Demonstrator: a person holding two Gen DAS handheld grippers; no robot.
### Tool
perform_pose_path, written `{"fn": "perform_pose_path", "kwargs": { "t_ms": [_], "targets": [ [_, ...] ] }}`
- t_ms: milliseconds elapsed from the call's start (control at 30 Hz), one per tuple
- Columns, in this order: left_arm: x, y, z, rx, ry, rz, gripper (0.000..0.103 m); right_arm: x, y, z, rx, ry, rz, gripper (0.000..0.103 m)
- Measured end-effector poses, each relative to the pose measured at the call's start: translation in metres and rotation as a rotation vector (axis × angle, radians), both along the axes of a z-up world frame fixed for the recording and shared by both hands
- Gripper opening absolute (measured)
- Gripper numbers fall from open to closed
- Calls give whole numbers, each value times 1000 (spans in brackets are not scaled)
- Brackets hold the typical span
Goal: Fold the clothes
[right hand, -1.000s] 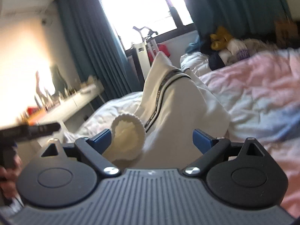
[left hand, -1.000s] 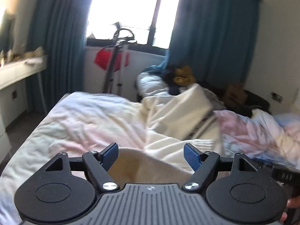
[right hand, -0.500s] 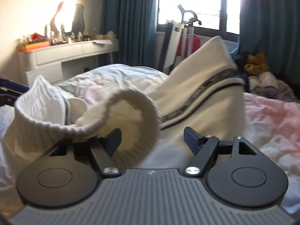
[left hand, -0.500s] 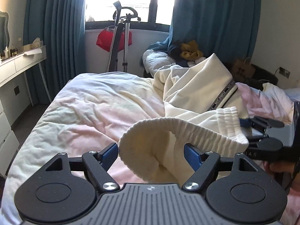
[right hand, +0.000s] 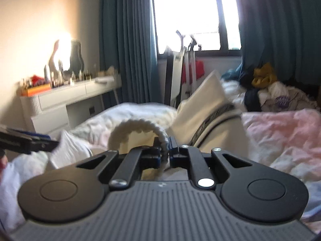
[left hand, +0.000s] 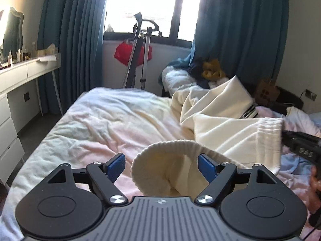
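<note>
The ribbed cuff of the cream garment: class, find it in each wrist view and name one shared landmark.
Left wrist view: ribbed cuff, bottom centre, looping between the blue pads.
Right wrist view: same cuff, centre-left, arching above the gripper.
Shared landmark: yellow cloth by the curtain.

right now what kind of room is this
A bedroom, almost surely: a bed with a rumpled duvet fills the middle, a vanity desk with a mirror stands by the wall, and blue curtains frame the window.
</note>
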State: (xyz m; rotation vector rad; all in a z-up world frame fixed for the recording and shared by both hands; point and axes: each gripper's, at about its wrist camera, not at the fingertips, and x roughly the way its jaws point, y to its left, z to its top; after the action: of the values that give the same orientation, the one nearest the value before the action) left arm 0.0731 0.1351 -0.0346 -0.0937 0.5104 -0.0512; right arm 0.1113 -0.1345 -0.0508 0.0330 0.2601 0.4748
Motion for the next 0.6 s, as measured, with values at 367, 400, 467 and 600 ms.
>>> {"fn": "perform_pose_path", "kwargs": {
  "t_ms": [367,400,467,600],
  "targets": [
    [-45,-12,16,38,1,-69,84,-56,-82,21,170,79,-309,10],
    [-47,-14,16,34,2,-84,85,-57,-92,14,194,124,-343,10],
    [-47,-19,14,28,6,-118,90,-57,-111,-2,254,222,-401,10],
    [-45,-32,11,29,19,-171,90,-44,-142,-34,411,421,-436,10]
  ]
}}
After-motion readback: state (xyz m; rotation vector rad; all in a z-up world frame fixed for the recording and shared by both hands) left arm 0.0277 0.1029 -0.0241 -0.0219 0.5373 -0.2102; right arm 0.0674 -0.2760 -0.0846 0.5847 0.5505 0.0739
